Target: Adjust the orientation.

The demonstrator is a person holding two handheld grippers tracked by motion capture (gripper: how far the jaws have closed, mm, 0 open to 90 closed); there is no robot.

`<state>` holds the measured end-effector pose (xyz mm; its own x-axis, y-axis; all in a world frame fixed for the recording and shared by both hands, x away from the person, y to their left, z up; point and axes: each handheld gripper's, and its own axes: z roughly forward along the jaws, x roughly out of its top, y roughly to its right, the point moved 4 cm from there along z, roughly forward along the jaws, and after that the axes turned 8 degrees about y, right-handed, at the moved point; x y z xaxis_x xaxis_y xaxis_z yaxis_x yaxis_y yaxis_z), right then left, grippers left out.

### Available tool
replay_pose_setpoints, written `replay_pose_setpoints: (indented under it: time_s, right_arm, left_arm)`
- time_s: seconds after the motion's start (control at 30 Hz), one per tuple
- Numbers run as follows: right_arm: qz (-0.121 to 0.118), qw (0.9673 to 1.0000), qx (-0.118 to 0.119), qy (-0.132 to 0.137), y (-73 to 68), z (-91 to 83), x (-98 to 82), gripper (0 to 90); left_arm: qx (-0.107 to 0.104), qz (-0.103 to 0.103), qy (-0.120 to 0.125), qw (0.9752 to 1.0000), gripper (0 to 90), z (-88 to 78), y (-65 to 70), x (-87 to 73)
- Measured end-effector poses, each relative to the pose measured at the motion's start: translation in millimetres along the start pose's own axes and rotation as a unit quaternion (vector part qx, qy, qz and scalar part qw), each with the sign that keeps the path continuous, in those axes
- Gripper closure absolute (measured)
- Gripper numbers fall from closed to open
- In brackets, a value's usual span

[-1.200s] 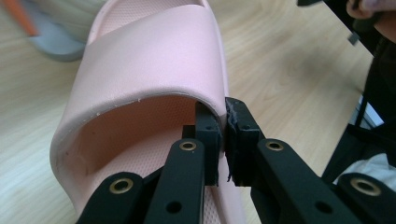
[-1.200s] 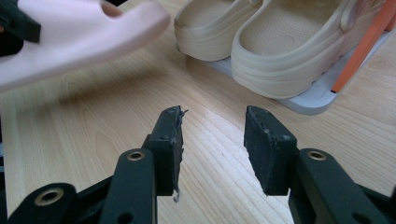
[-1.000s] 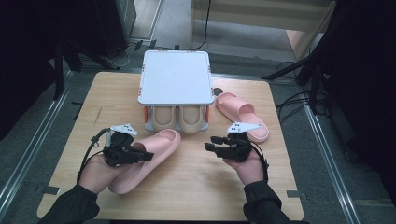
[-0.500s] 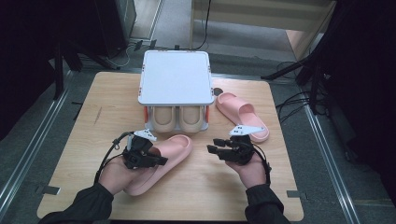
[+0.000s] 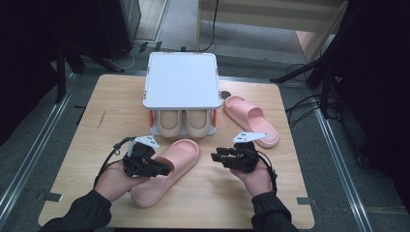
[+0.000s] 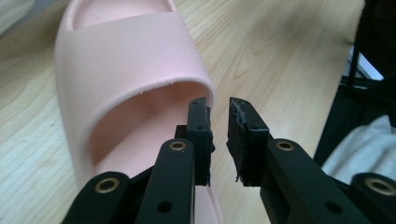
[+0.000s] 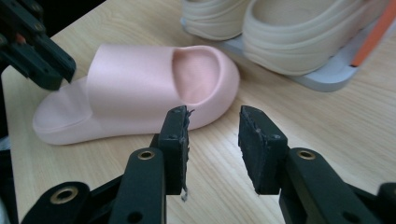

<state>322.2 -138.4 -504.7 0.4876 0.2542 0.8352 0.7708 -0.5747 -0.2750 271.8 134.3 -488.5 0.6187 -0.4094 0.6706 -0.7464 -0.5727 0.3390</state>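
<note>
Wooden table (image 5: 96,111) with smooth pink slipper (image 5: 167,169), left tool (image 6: 218,140) narrowly parted, opening, right tool (image 7: 212,147) empty, closing

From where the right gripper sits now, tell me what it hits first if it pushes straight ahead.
Most likely the near pink slipper: the right gripper stands open and empty, aimed at the slipper's toe end across bare table. Depth is unclear; it could slide just past the toe.

One slipper (image 5: 167,169) lies in front of the rack (image 5: 181,79), and two slippers (image 5: 184,123) are inside it. Another slipper (image 5: 251,120) lies to the right of the rack.
</note>
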Motion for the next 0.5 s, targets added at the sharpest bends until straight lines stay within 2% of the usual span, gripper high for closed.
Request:
replay_pose_setpoints:
  time_s: [0.07, 0.17, 0.2, 0.27, 0.4, 0.5]
  right_arm:
    - [-0.004, 1.0000, 0.004, -0.001, -2.9, 4.5, -0.6, 66.7]
    - [0.000, 1.0000, 0.009, -0.001, -7.3, 12.0, -1.5, 72.4]
    - [0.001, 0.9999, 0.011, -0.002, -8.6, 14.4, -1.9, 75.0]
    - [0.000, 0.9999, 0.013, -0.005, -11.4, 18.7, -2.8, 79.2]
    - [0.002, 0.9997, 0.024, -0.008, -19.1, 27.2, -4.5, 80.8]
    - [-0.004, 0.9992, 0.034, -0.021, -27.7, 37.0, -8.0, 82.6]
  left_arm:
    - [0.005, 0.000, 0.012, 0.9999, 81.0, -7.2, -5.1, 0.8]
    - [0.018, -0.014, 0.020, 0.9995, 84.5, -12.8, -18.5, -0.5]
    - [0.018, -0.014, 0.020, 0.9995, 85.1, -12.8, -18.5, -0.5]
    - [0.030, -0.027, 0.020, 0.9990, 87.1, -16.0, -34.8, -3.9]
    - [0.054, -0.045, 0.022, 0.9973, 87.3, -14.6, -57.2, -9.9]
    - [0.061, -0.050, 0.014, 0.9968, 86.7, -10.3, -66.7, -14.0]
